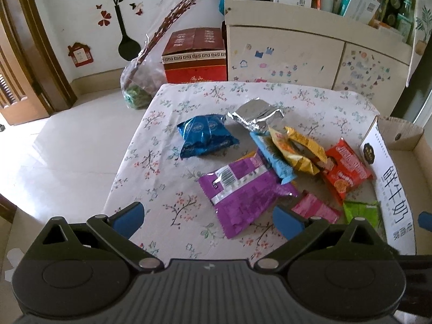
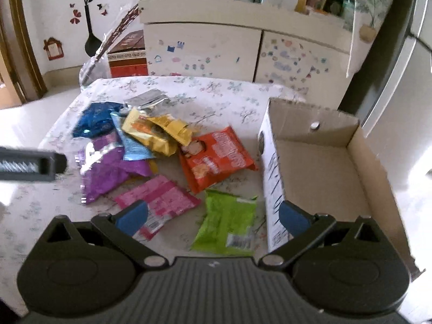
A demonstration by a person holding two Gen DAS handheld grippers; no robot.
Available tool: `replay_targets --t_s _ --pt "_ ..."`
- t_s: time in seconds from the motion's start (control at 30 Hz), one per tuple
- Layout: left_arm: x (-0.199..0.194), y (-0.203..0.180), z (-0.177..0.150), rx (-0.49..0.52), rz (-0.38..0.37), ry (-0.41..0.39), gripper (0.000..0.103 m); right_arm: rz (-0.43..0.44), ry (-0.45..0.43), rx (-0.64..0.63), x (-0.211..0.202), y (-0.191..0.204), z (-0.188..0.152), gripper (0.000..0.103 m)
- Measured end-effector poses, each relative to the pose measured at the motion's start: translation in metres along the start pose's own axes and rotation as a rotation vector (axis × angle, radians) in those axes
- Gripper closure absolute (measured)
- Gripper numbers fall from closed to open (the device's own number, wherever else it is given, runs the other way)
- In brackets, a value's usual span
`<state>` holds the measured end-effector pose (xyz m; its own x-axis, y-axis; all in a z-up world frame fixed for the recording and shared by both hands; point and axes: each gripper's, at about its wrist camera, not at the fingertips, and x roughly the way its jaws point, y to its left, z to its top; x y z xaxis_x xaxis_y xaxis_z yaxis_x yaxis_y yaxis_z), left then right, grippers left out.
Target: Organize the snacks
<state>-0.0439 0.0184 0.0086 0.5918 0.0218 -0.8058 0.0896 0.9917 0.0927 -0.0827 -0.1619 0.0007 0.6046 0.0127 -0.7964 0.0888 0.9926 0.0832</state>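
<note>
Tabletop point(image 2: 221, 94) carries all. Box point(image 2: 318, 162) at 3 o'clock, empty: nothing sorted yet. Snack pile point(image 2: 162, 148) at centre, loose, all packets left to move. Left claw point(image 1: 208, 220) and right claw point(image 2: 213, 216) both spread, holding nothing.

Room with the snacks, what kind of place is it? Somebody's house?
Probably a home. A cabinet covered in small stickers, a flower decal on the wall, and a flowery tablecloth under the snack packets all suggest a lived-in family room.
</note>
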Motion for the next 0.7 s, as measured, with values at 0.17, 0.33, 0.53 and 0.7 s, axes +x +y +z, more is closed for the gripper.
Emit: replay_targets --t_s 0.17,0.33,0.53,0.7 --pt "-0.003 0.001 -0.009 0.006 0.028 0.013 0.0 -0.022 -0.02 0.068 -0.008 -0.002 -0.005 0.001" --pt "-0.005 0.0 -0.017 0.014 0.052 0.026 0.0 -0.035 0.009 0.058 -0.003 0.002 -0.008 0.001" --pt "-0.006 -0.001 -0.019 0.033 0.079 0.033 0.0 -0.049 -0.007 0.034 -0.005 0.008 -0.008 0.001" --pt "-0.006 -0.006 -0.02 0.053 0.087 0.038 0.0 -0.056 -0.001 0.043 -0.002 0.008 -0.007 0.001"
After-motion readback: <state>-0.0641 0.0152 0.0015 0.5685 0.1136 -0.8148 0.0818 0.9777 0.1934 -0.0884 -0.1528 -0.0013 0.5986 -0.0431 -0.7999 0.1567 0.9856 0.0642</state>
